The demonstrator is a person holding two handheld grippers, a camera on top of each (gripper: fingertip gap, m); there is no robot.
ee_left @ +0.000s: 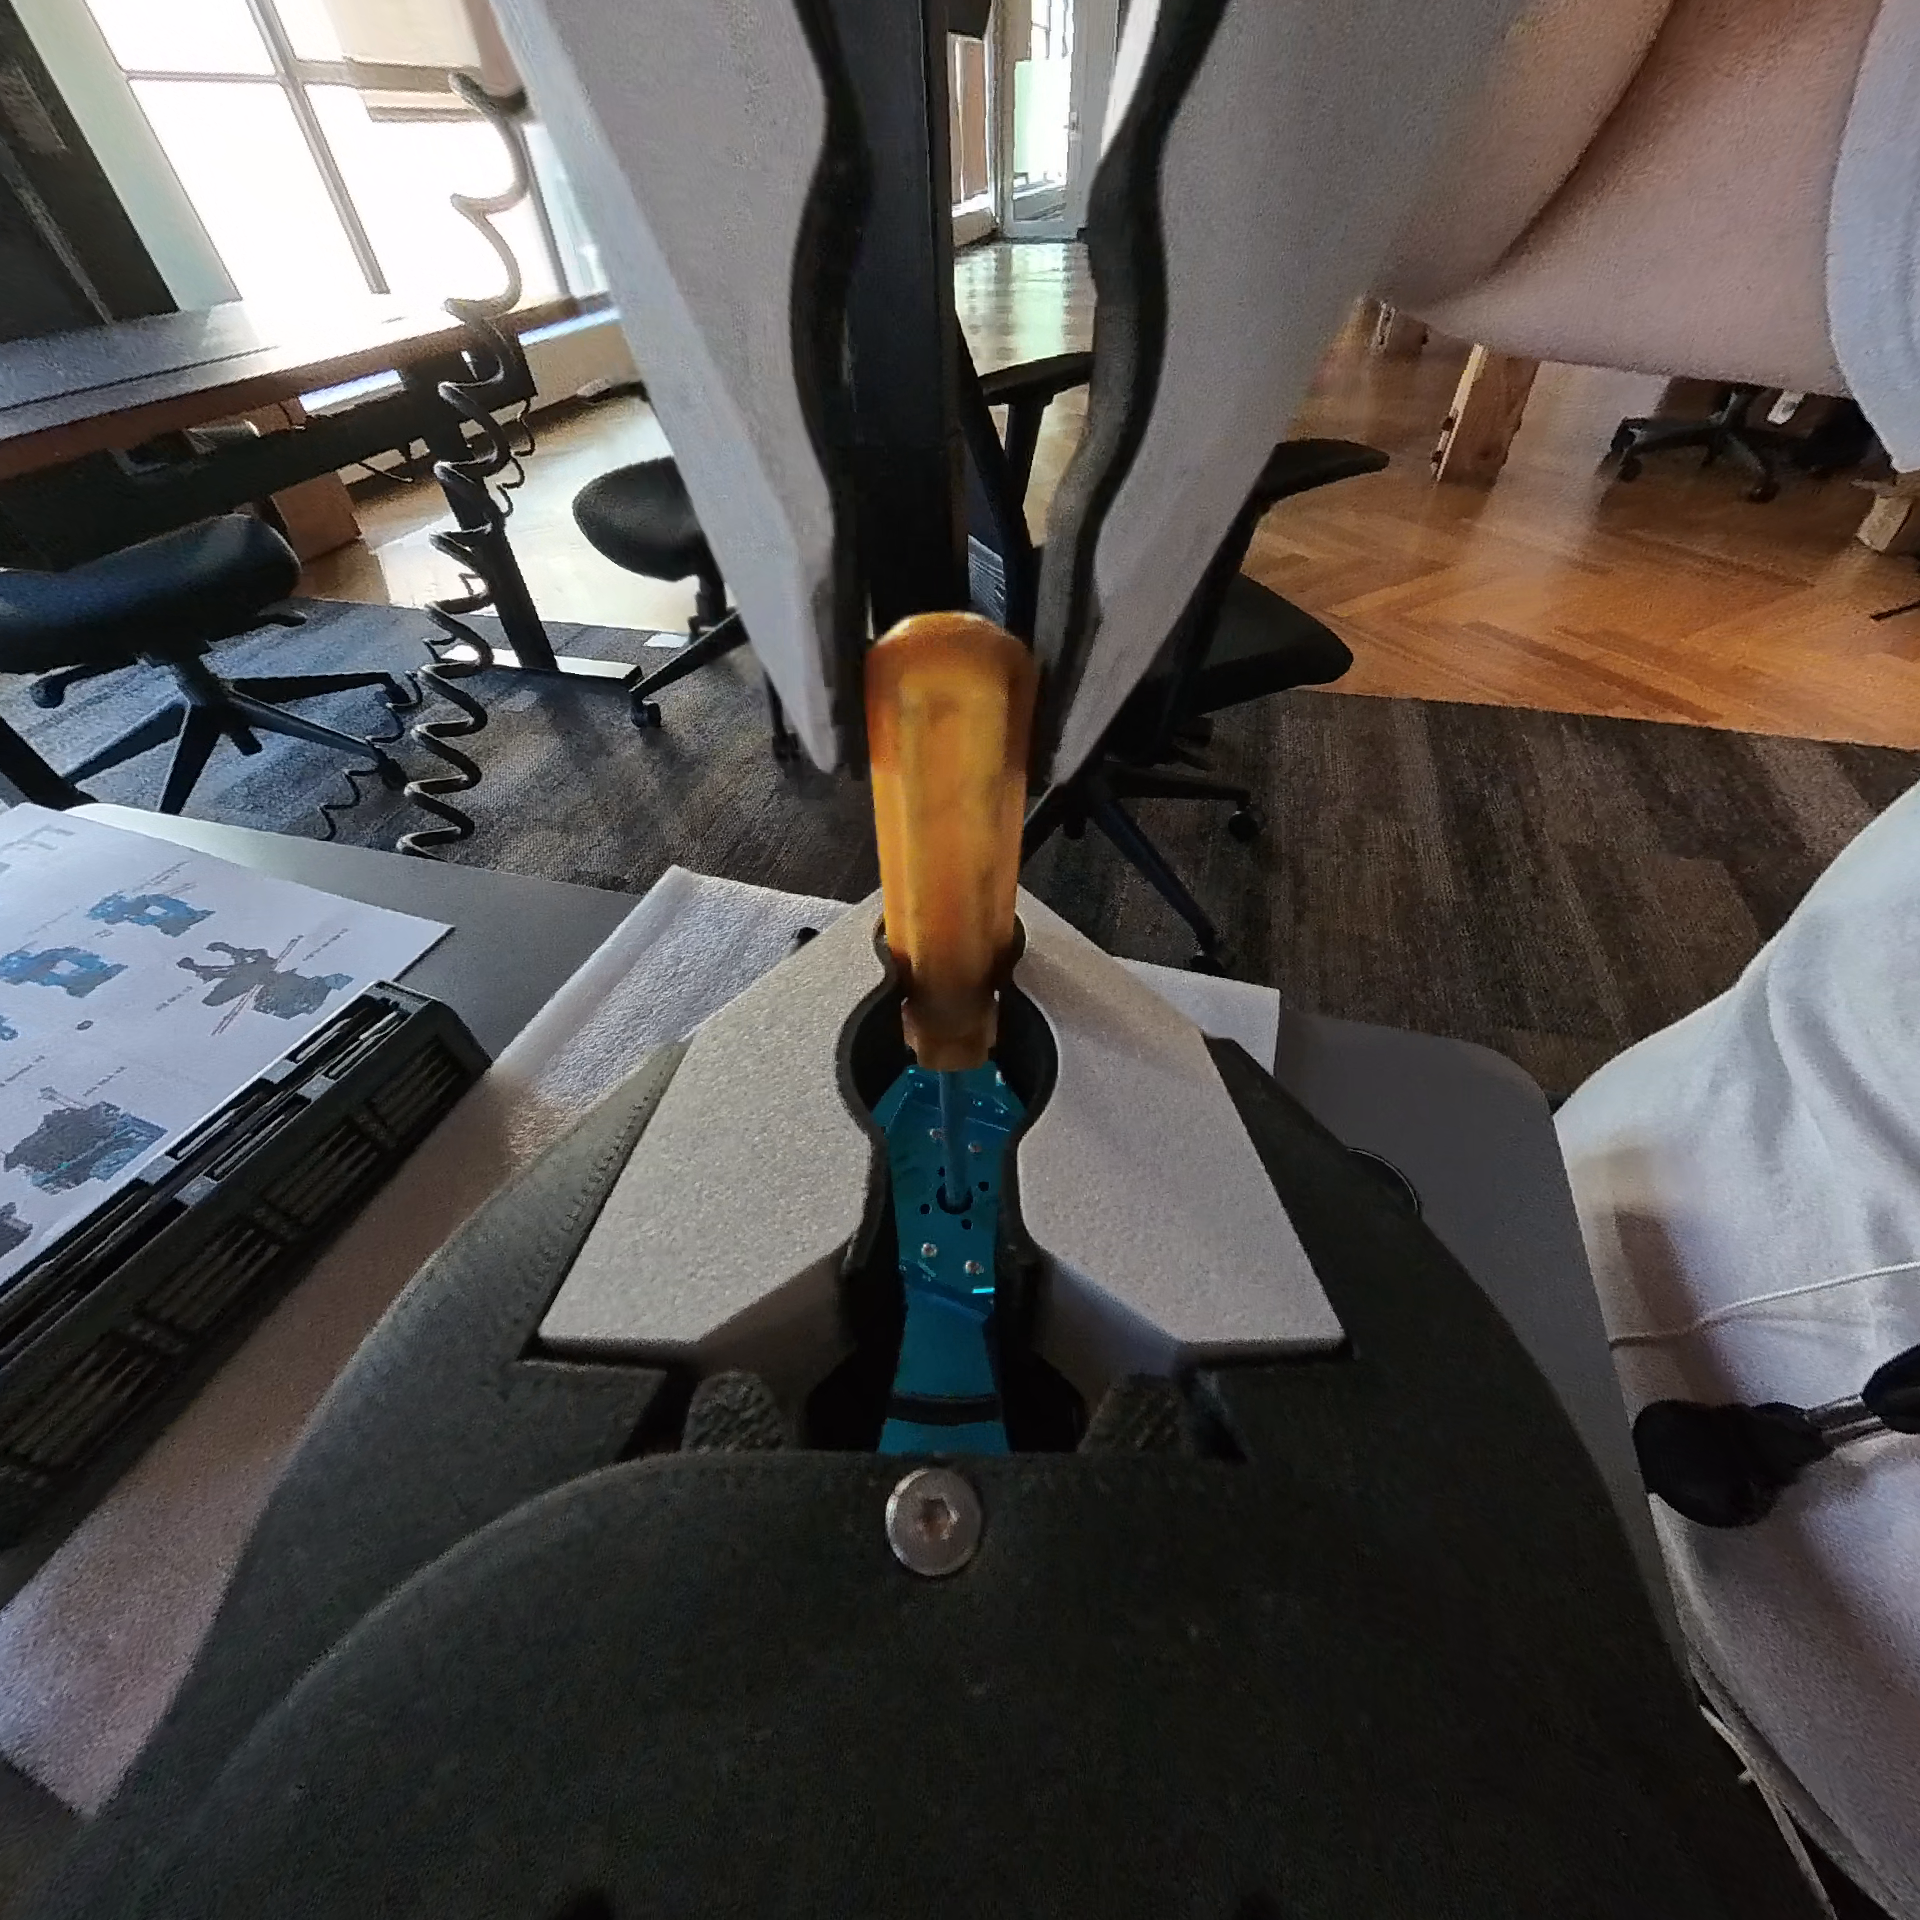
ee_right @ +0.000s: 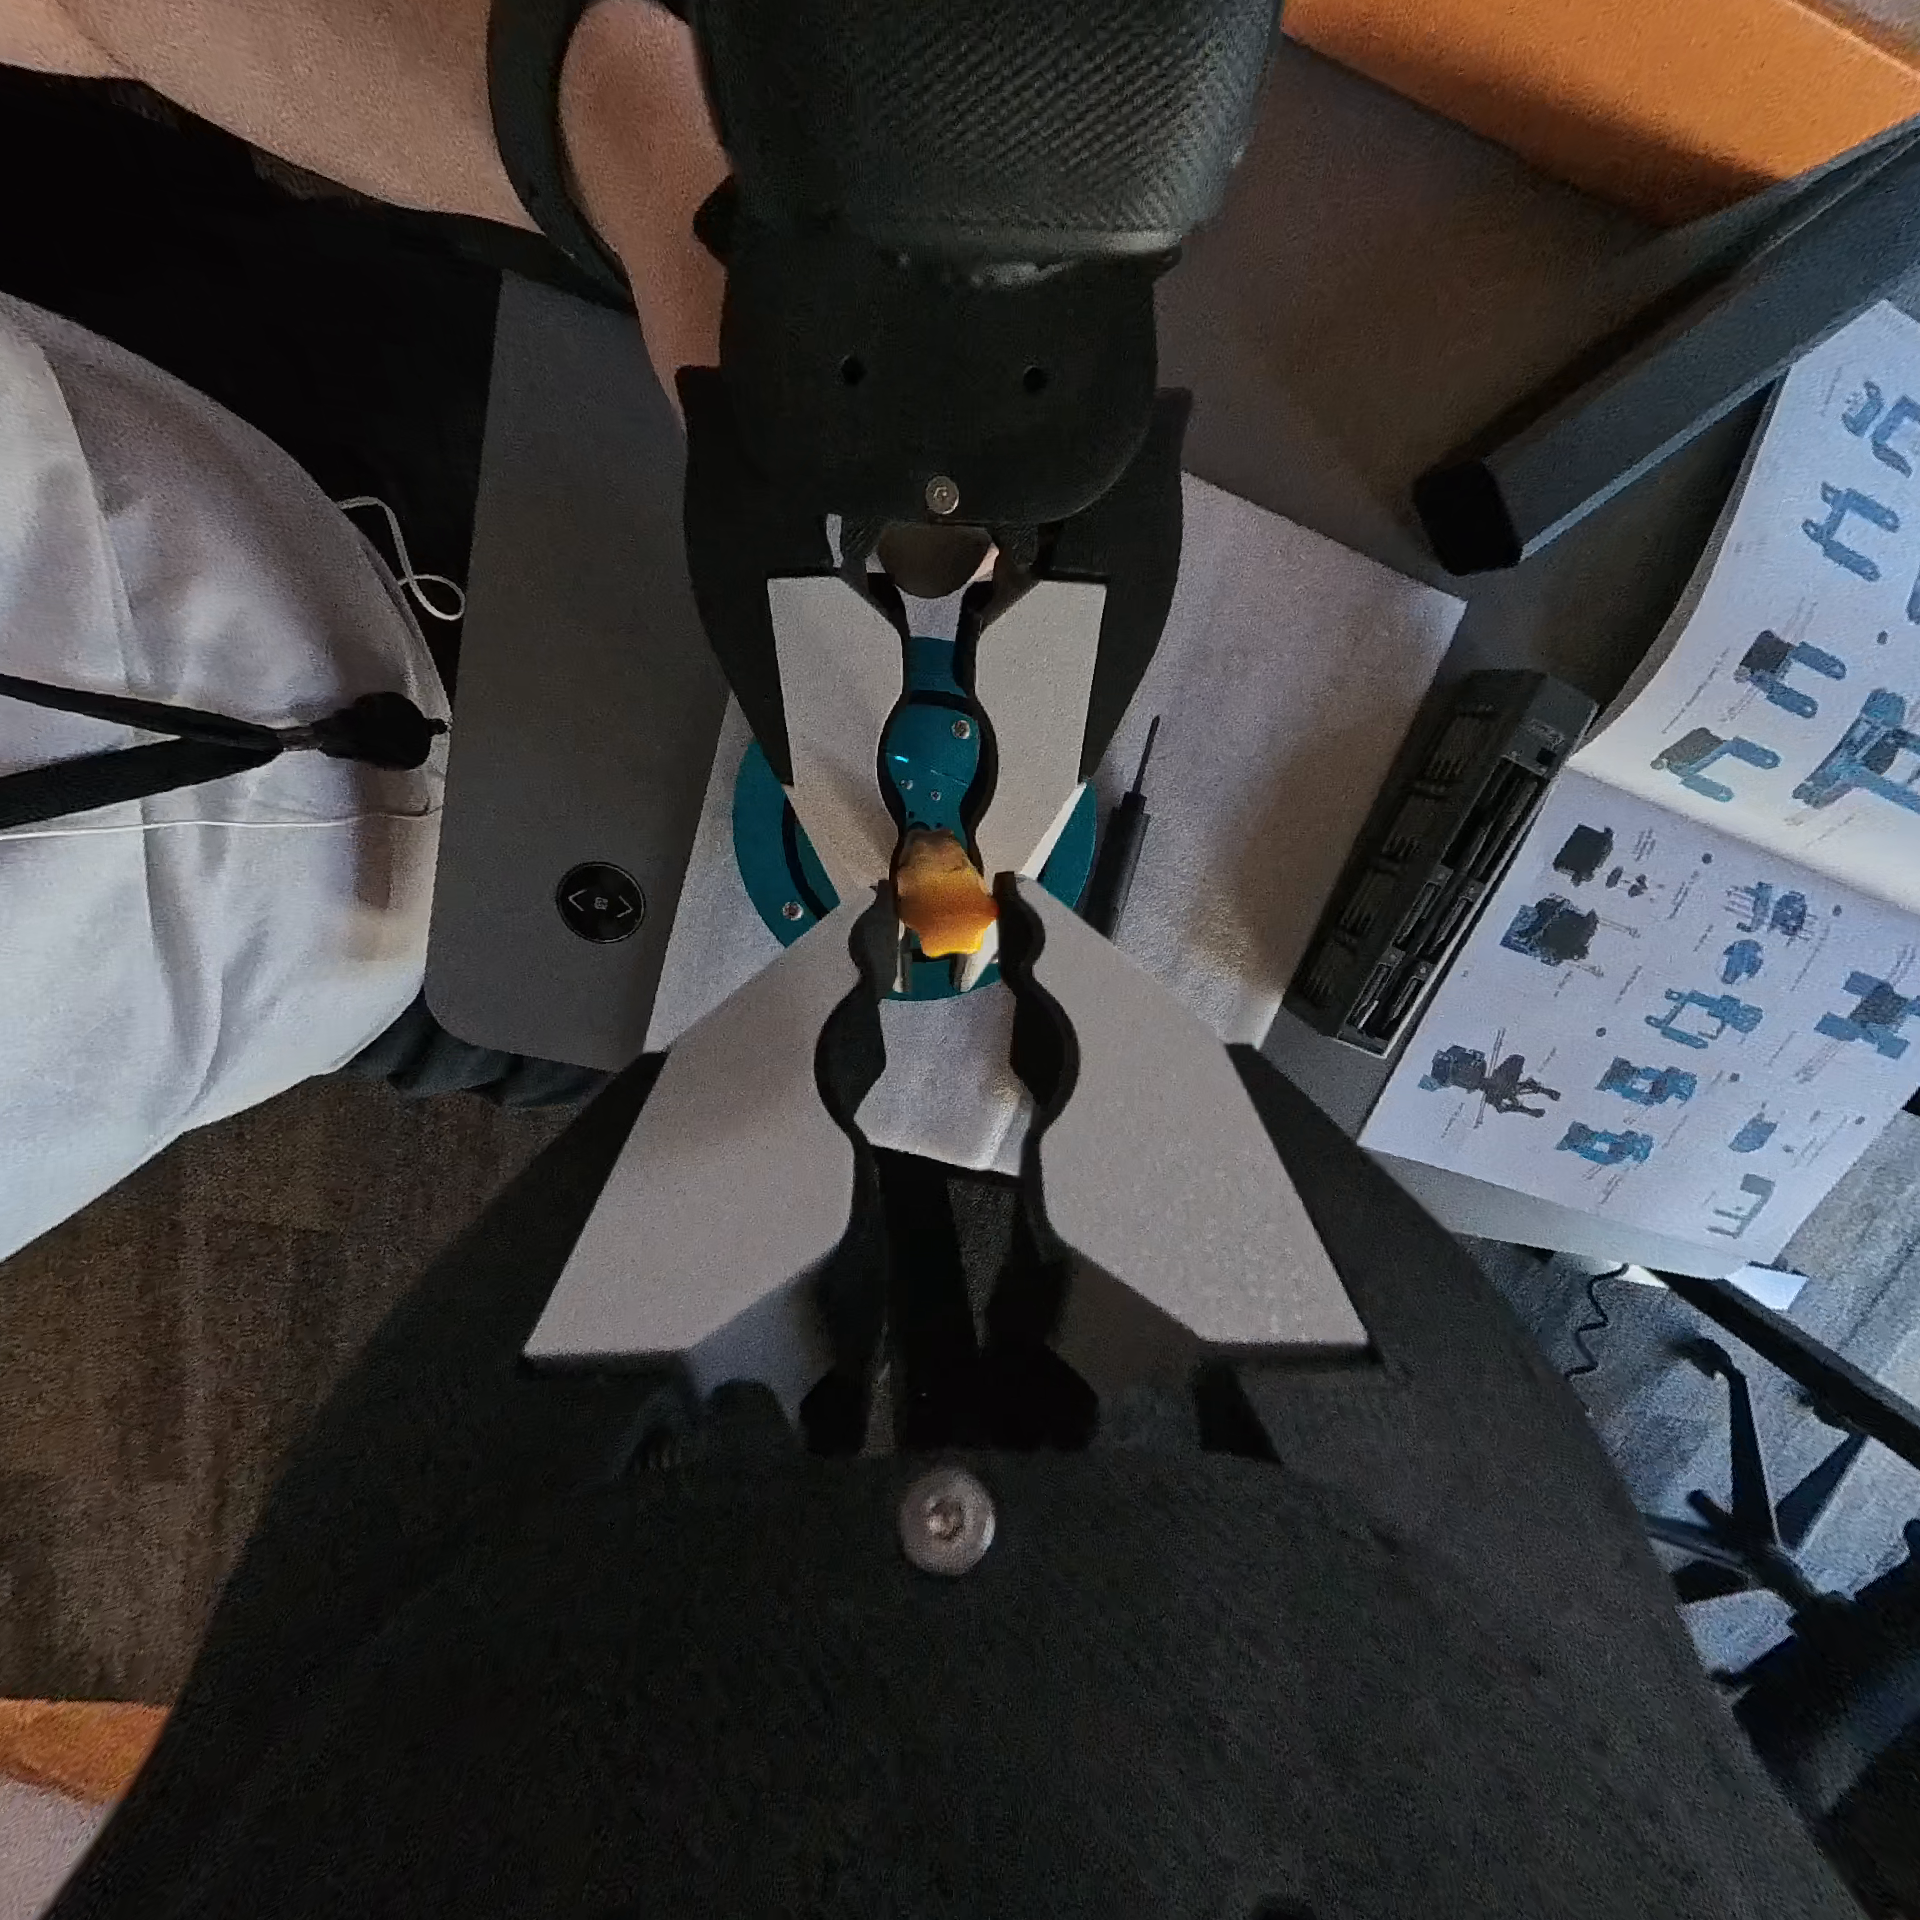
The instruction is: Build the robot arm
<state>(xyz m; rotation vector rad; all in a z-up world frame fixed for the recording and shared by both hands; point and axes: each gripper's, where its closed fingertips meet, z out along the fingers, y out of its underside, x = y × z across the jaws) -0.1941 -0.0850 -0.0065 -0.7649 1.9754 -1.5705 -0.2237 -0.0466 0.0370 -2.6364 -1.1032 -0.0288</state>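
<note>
A screwdriver with an amber handle [ee_left: 951,810] stands upright, its thin shaft running down into a blue metal part [ee_left: 940,1247]. My left gripper [ee_left: 948,940] is shut on that blue part, its grey fingers either side of the handle's base. My right gripper [ee_left: 940,748] comes down from above and is shut on the top of the handle. In the right wrist view my right gripper [ee_right: 940,904] pinches the amber handle [ee_right: 940,899] from above. Beyond it my left gripper [ee_right: 935,821] holds the blue part [ee_right: 930,748] over a round blue base [ee_right: 774,842].
A white foam mat [ee_right: 1299,707] lies on the grey table under the work. A black bit case [ee_right: 1434,862], a small black screwdriver [ee_right: 1132,821] and a printed picture sheet [ee_right: 1662,987] lie beside it. A person in white [ee_left: 1766,1195] sits close. Office chairs [ee_left: 156,592] stand beyond. Left tips to right tips: about 6 cm. The small black screwdriver [ee_right: 1132,821] lies around 15 cm away from my left fingertips.
</note>
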